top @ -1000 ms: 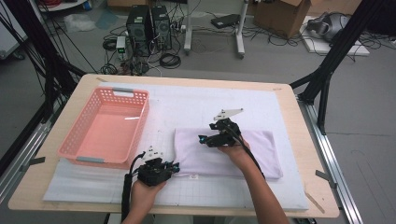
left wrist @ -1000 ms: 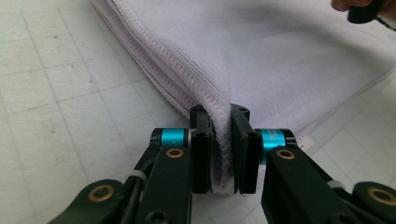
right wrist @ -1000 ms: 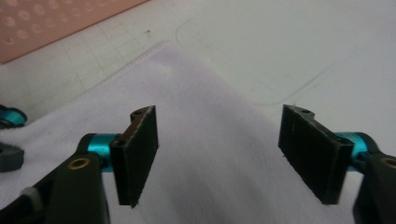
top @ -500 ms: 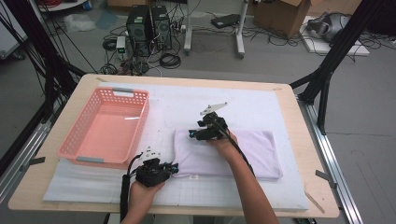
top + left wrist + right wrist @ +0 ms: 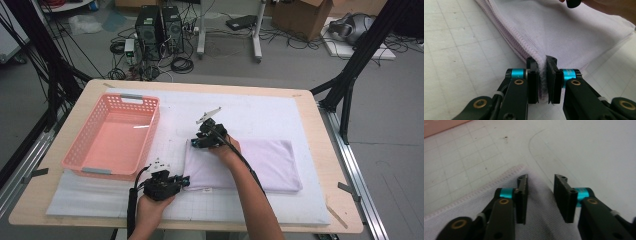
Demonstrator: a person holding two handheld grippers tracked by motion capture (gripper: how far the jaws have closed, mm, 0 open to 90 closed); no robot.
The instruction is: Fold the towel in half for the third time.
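Note:
A folded lilac towel (image 5: 270,165) lies on the white gridded mat (image 5: 260,115). My left gripper (image 5: 185,180) sits at the towel's near left corner. In the left gripper view it (image 5: 541,60) is shut on the towel's (image 5: 564,32) folded edge, with cloth pinched between the pads. My right gripper (image 5: 196,144) rests over the far left corner. In the right gripper view its jaws (image 5: 540,178) have just been closing and straddle the towel (image 5: 469,205). Cloth lies between them, and a gap still shows on both sides.
A pink plastic basket (image 5: 120,96) stands empty on the mat to the left of the towel, and its edge (image 5: 439,125) shows in the right gripper view. The right forearm (image 5: 250,195) crosses the towel's near side. Bare mat runs behind the towel.
The right gripper has slid left along the towel's far edge to its far left corner, and its jaws have narrowed. The left gripper has stayed put, still clamped on the towel.

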